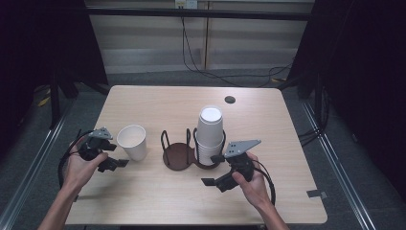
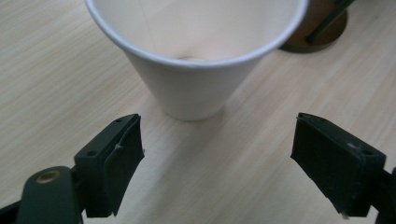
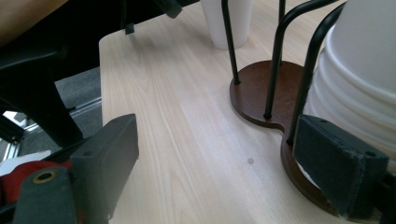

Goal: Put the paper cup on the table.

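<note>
A pale wood-grain surface [image 1: 158, 201] is seen from above, with a person's forearms coming in from the bottom edge. At the far left, the left hand holds the left gripper [image 1: 117, 160], a black two-jaw tool with a grey three-cornered plate on top, low over the surface. In the left gripper view its jaws stand wide apart with only bare wood between them; no pad touches anything. Just beyond the jaw tips, to the right of that gripper, stands a single white paper cup [image 1: 132, 141], upright with its open mouth up, resting on the surface. Further right sits a dark brown wooden cup holder with black wire loops [image 1: 178, 154]; its left bay is unfilled. Its right bay carries a stack of white paper cups turned mouth down [image 1: 210, 135]. At the right, the right hand holds the right gripper [image 1: 214, 181] just in front of that stack. Its jaws are wide apart too, gripping nothing, one jaw near the holder's base.
</note>
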{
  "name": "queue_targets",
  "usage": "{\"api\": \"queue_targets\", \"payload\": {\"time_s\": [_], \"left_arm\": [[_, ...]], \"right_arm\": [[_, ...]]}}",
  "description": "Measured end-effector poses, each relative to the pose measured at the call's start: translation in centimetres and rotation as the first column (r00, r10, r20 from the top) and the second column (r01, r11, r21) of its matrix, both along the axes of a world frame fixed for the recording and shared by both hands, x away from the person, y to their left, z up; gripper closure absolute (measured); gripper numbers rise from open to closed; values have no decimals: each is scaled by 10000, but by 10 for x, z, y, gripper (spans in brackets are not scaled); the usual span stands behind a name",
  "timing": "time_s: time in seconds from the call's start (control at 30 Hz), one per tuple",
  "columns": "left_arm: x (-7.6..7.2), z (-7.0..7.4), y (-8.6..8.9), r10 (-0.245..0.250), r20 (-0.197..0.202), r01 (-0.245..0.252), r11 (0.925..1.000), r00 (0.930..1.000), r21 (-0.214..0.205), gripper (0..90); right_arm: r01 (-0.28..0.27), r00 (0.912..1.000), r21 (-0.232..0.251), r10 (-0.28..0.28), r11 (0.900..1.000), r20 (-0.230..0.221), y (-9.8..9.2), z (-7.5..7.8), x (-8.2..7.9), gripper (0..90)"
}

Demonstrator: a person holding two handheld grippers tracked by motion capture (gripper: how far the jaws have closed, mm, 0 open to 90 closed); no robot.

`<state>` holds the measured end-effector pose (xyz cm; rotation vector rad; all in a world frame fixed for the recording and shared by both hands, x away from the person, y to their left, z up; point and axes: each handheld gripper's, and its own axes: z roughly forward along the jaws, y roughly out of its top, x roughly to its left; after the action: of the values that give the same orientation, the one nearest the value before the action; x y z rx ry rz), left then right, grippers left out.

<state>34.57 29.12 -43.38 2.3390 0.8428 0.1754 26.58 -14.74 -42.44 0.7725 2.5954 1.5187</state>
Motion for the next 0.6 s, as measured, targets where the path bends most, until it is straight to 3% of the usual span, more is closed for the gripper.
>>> {"api": "queue_targets", "payload": {"time_s": [0.07, 0.1, 0.13, 0.17, 0.3, 0.4, 0.53, 0.57, 0.6], "left_arm": [[-5, 2, 2, 242, 190, -240, 9996, 9995, -155, 164], [-7, 3, 3, 413, 356, -392, 9975, 9985, -586, 164], [-10, 5, 6, 611, 277, -575, 9916, 9977, -1159, 166], [-12, 6, 7, 688, 338, -635, 9882, 9971, -1391, 167], [-23, 6, 6, 745, 816, -626, 9882, 9939, -1397, 167], [-32, 5, 4, 764, 992, -590, 9841, 9921, -1677, 167], [-42, 6, 1, 821, 1101, -550, 9717, 9905, -2299, 167], [-44, 6, -1, 750, 1112, -484, 9730, 9910, -2256, 168], [-47, 7, -3, 641, 1299, -373, 9793, 9894, -1991, 179]], "right_arm": [[24, 10000, 28, -24, 10000, 7, -1, 0, 0, 145], [33, 10000, 36, -33, 10000, 21, -1, 1, 0, 145], [47, 10000, 39, -47, 10000, 29, -1, 1, 0, 145], [49, 10000, 41, -49, 10000, 16, -2, 1, 0, 145], [98, 9999, 54, -98, 9999, 34, -3, 2, -1, 145], [121, 9999, 49, -121, 9999, 36, -3, 2, -1, 145], [159, 9999, 26, -159, 9999, 39, -4, 1, -1, 145], [167, 9999, 44, -167, 9999, 38, -4, 1, -1, 145], [193, 9998, 50, -194, 9998, 51, -4, 1, -1, 145]]}}
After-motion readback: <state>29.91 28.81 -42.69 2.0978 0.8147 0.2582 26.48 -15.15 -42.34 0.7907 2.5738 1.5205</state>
